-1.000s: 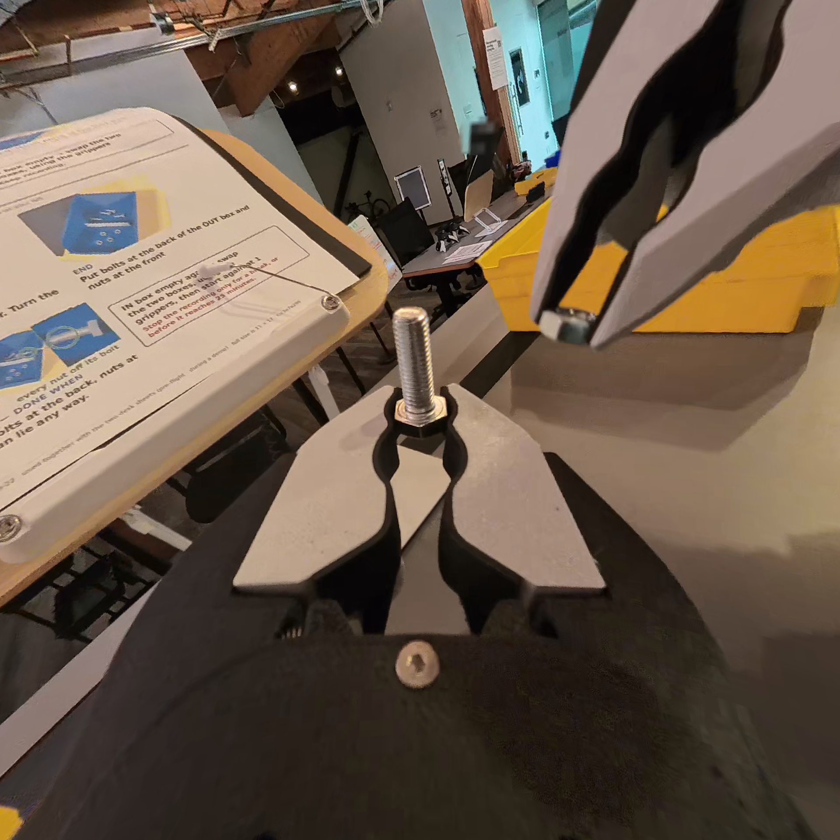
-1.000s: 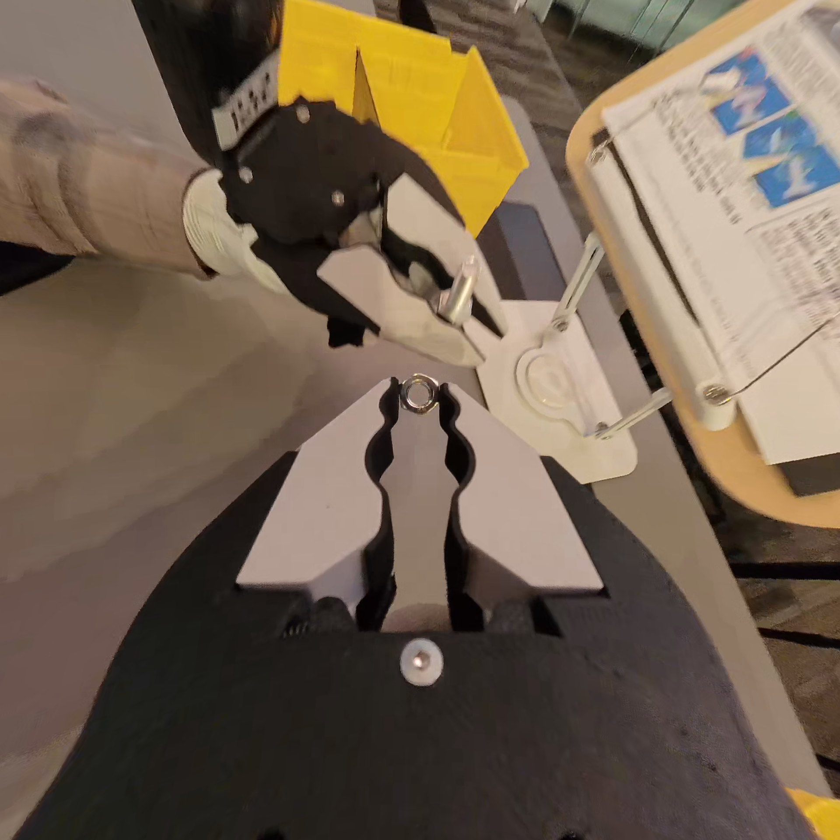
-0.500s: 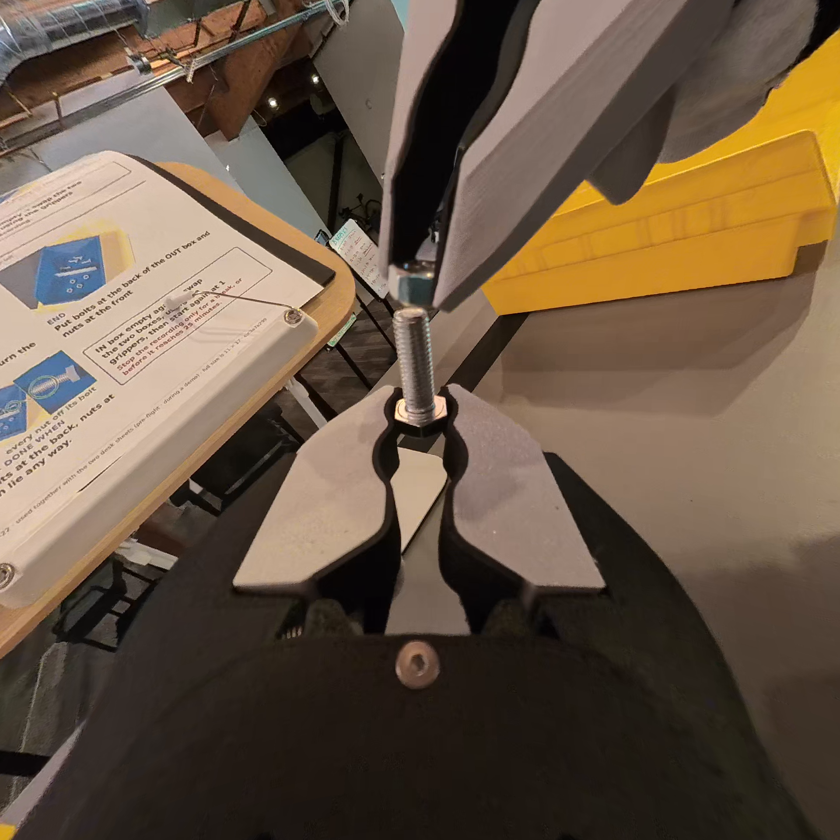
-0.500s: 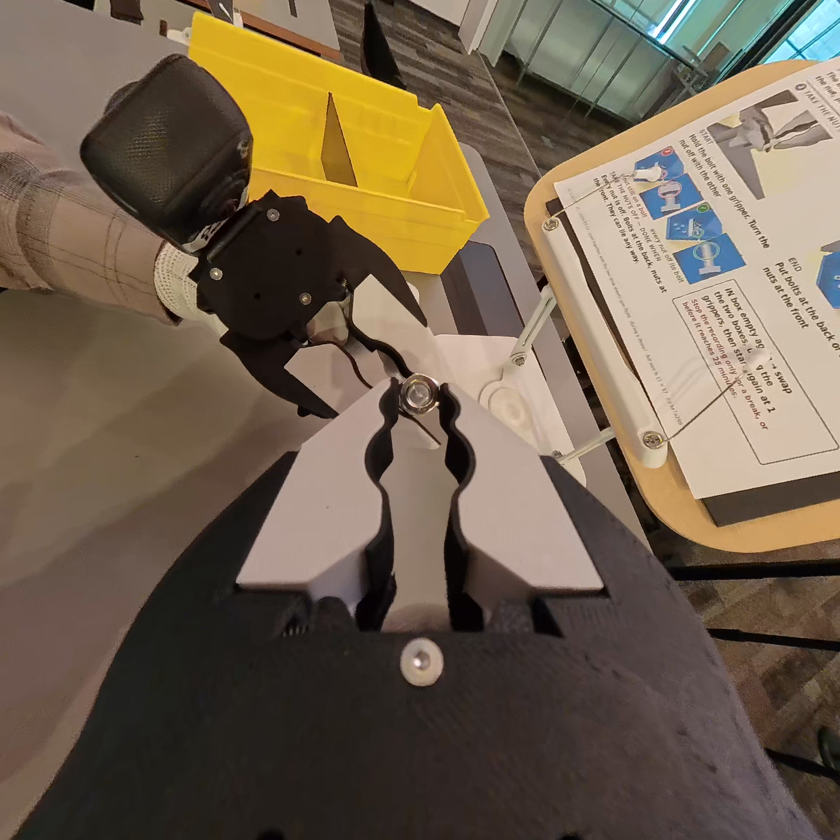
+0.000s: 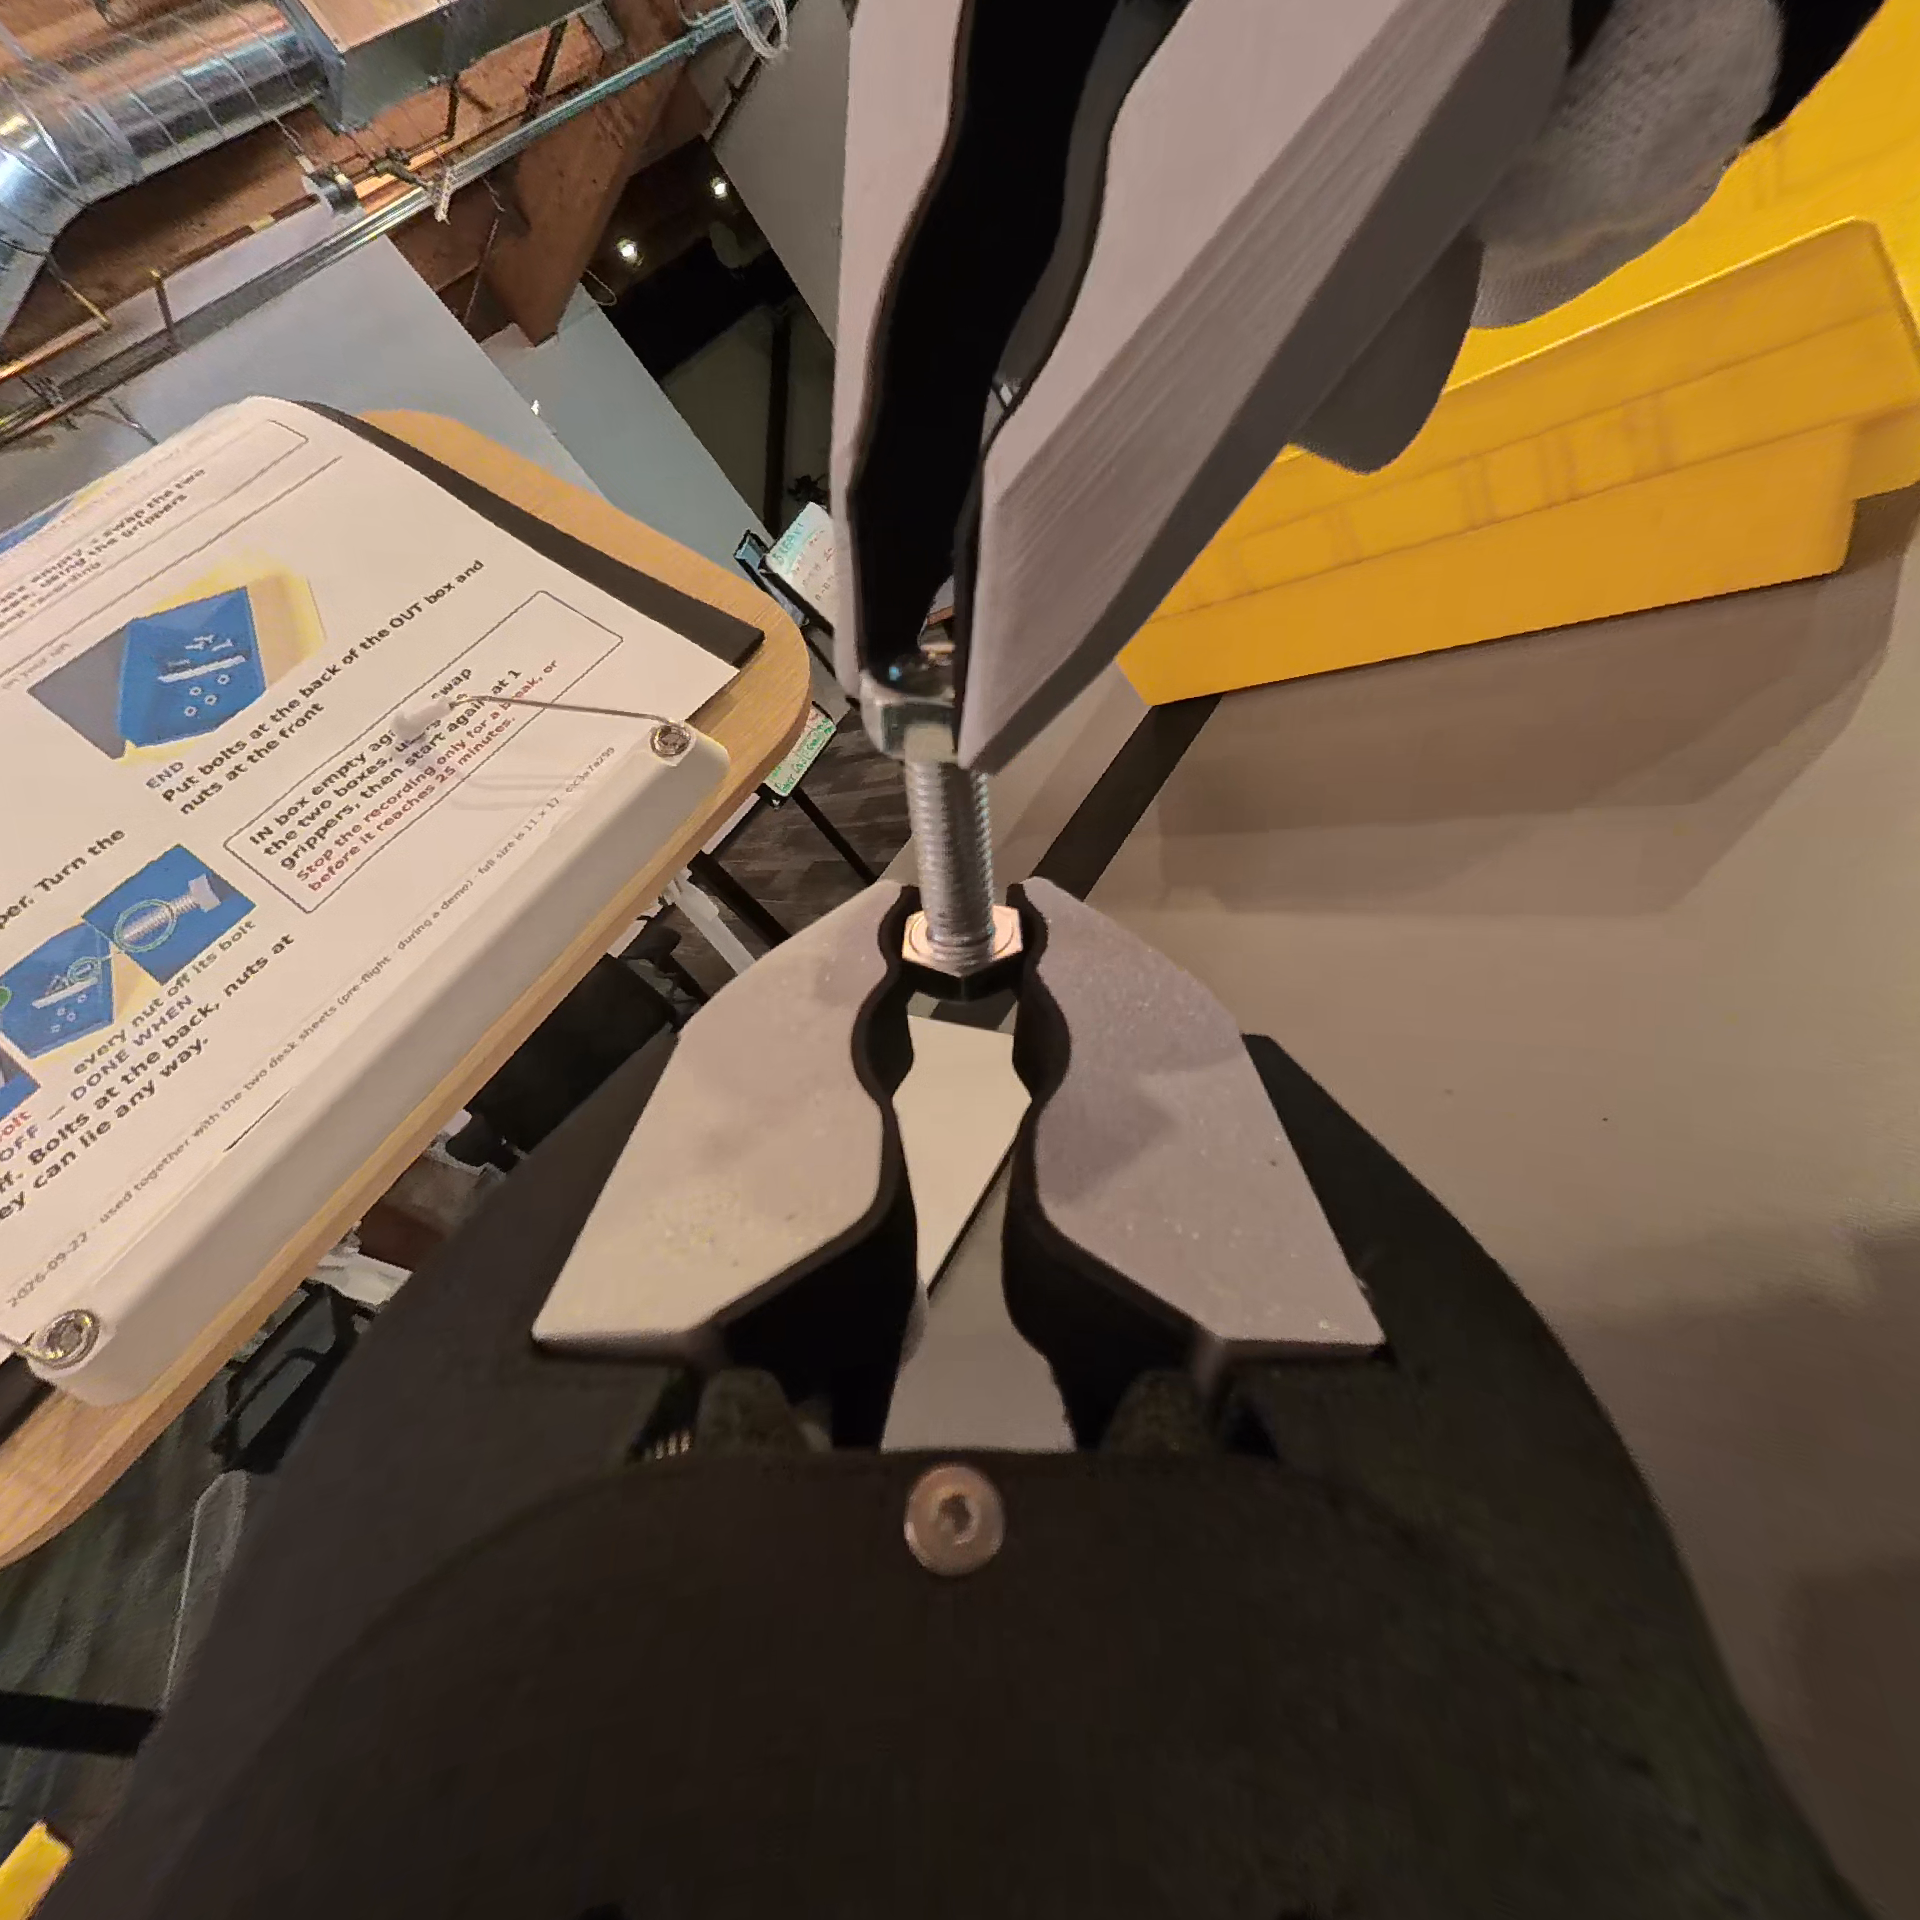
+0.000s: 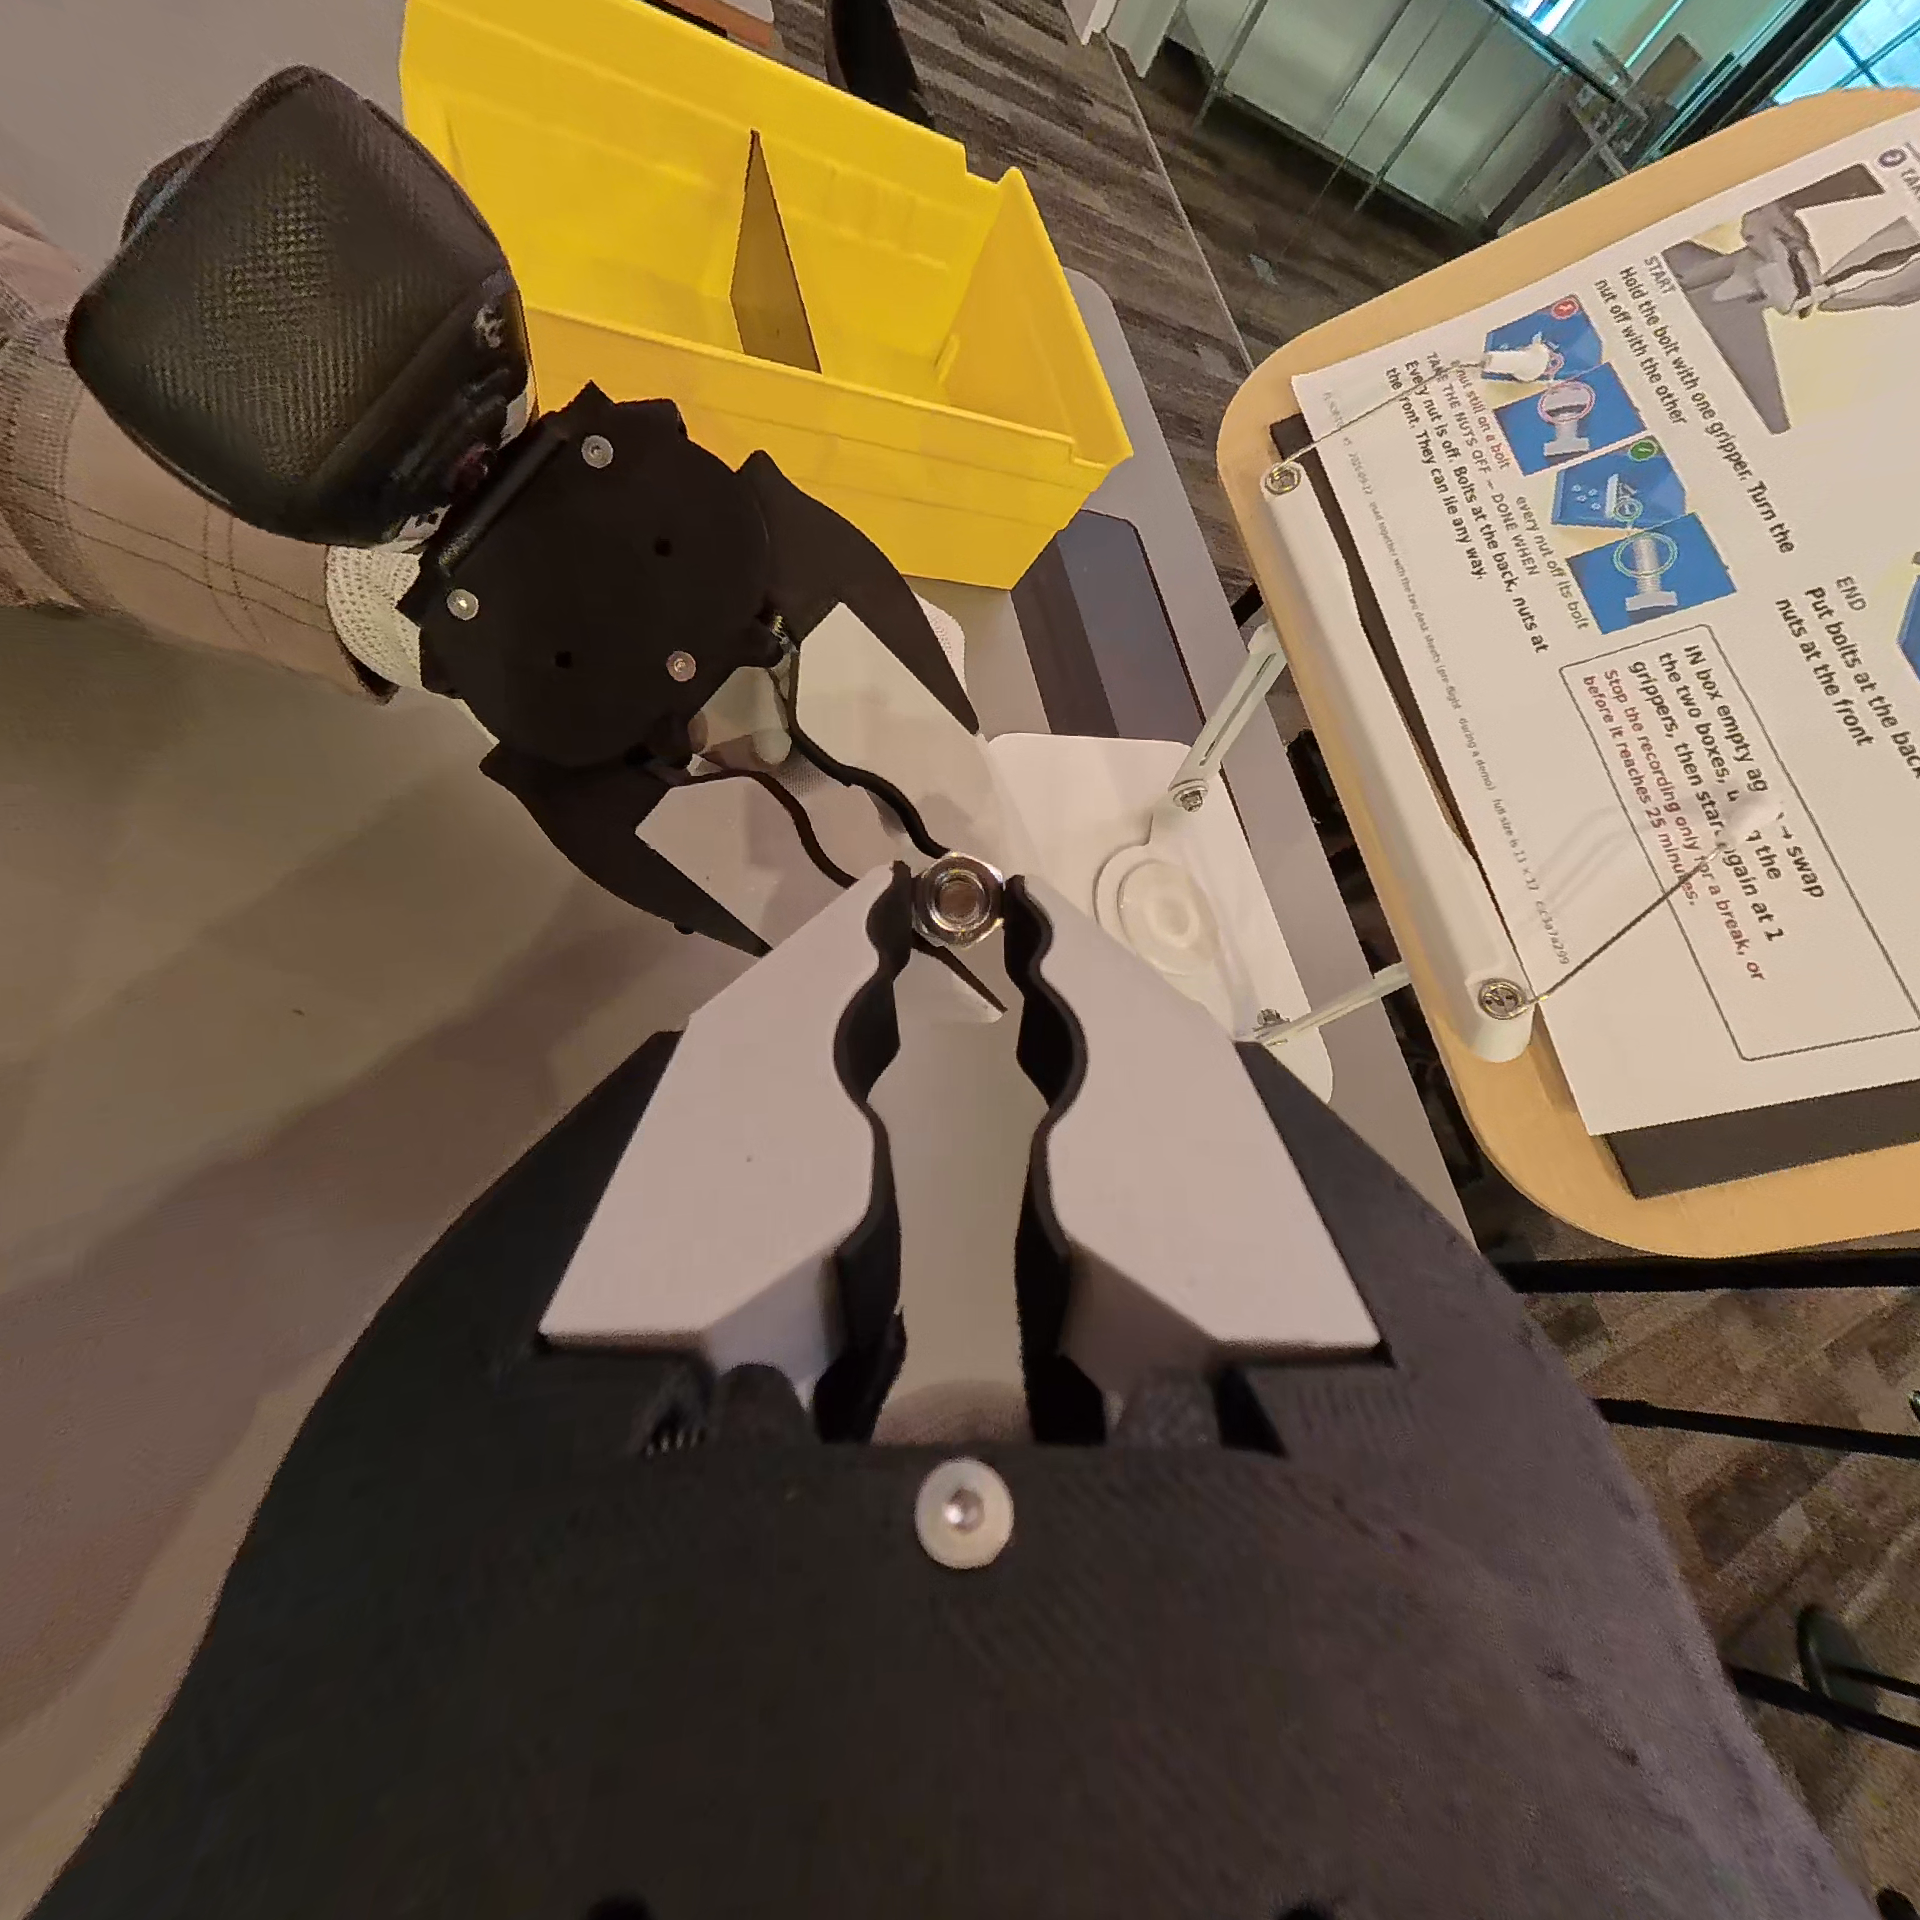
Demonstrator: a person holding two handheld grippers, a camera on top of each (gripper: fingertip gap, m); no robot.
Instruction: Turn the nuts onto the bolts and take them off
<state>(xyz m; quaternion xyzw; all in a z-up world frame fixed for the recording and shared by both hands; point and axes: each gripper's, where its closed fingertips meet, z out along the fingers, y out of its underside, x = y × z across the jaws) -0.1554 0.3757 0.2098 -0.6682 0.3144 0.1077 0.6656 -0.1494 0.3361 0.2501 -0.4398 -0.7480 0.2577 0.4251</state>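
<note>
Since a second ago the right gripper [image 5: 920, 717] has swung over, setting its pinched nut [image 5: 902, 713] on the tip of the upright bolt [image 5: 948, 844], whose head the left gripper [image 5: 961, 948] clamps. Beside them a yellow bin [image 6: 862, 416] sits on the grey surface [image 5: 1558, 1039]; a printed instruction sheet [image 6: 1704, 665] lies clipped on a wooden board [image 6: 1351, 1049].

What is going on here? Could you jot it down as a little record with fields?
left gripper: shut on the bolt's hex head, shaft pointing up out of the fingertips
right gripper: shut on a nut
bolt: silver, threaded, held upright
nut: sits on the tip of the bolt, bolt end visible through its hole
stage: nut just meeting the thread, how far it is turned on cannot be told
yellow bin: on the grey table, behind the grippers
instruction sheet: on a wooden board beside the table
</note>
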